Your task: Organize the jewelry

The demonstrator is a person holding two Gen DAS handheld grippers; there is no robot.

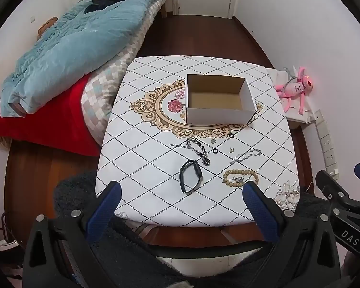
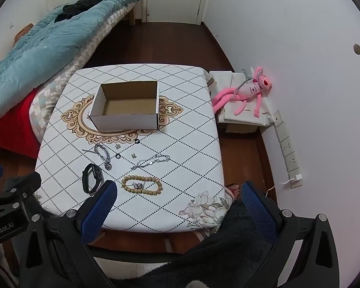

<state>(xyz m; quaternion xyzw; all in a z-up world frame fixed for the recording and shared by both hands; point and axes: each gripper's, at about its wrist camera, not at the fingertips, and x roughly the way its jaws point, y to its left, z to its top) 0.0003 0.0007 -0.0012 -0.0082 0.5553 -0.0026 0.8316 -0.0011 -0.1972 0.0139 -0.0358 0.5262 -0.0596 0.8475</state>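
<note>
On the patterned surface [image 1: 156, 192], an open cardboard box [image 1: 219, 100] sits empty at the middle. Nearer than the box lie the jewelry pieces: a silver chain [image 1: 199, 150], two small black rings [image 1: 214, 151], a thinner silver chain [image 1: 246, 156], a black smartwatch [image 1: 190, 176] and a wooden bead bracelet [image 1: 241, 178]. Both the left gripper [image 1: 182, 199] and right gripper [image 2: 177, 199] hang over the near edge, well short of the box, jaws spread wide and empty.
</note>
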